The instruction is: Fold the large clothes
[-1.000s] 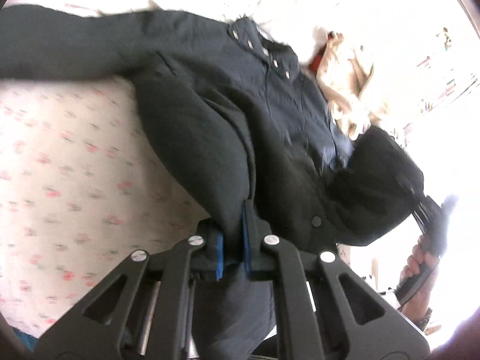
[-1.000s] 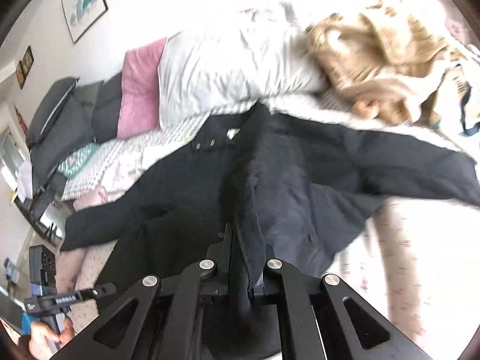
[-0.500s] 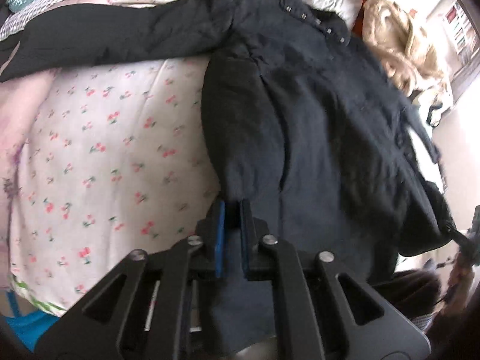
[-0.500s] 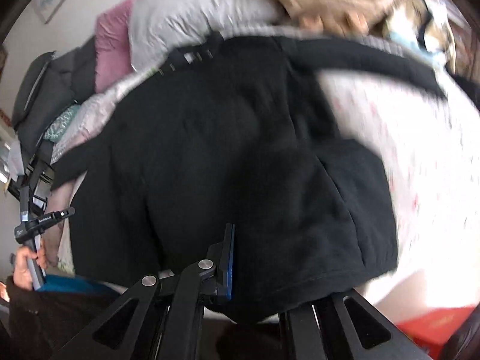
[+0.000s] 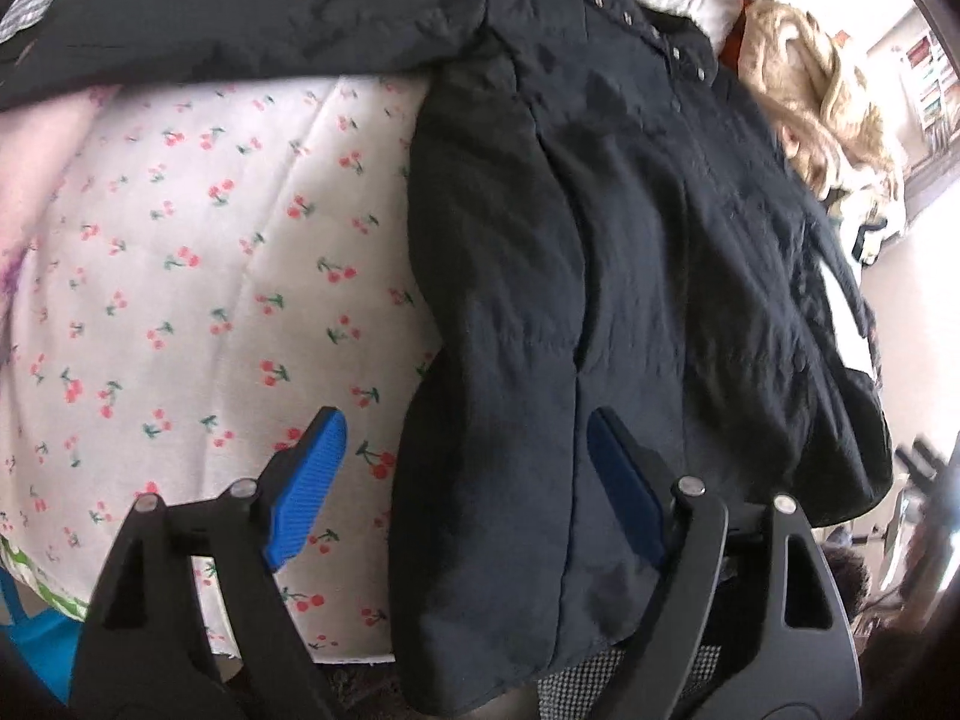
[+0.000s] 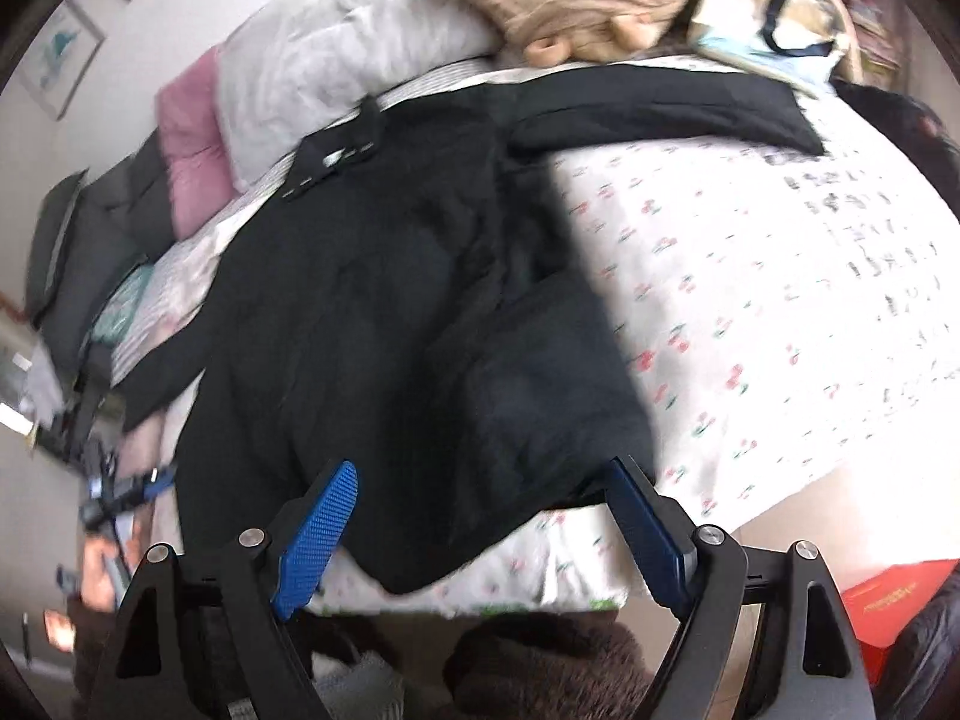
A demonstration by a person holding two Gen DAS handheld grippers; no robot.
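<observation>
Both claws have let go of the black coat (image 5: 630, 276), left claw (image 5: 462, 480) and right claw (image 6: 480, 516) opening wide over its hem at the bed's (image 5: 180, 276) near edge, where only the right view shows bare cherry-print sheet beyond the sleeve (image 6: 672, 102).

The left gripper (image 5: 462, 480) points steeply down over the black coat (image 5: 630, 240). Its jaws are opening, and the blue pads (image 5: 306, 480) stand apart on both sides of the coat's hem, not pressing it. The right gripper (image 6: 480, 528) also points down over the coat, its jaws opening, pads off the cloth.
</observation>
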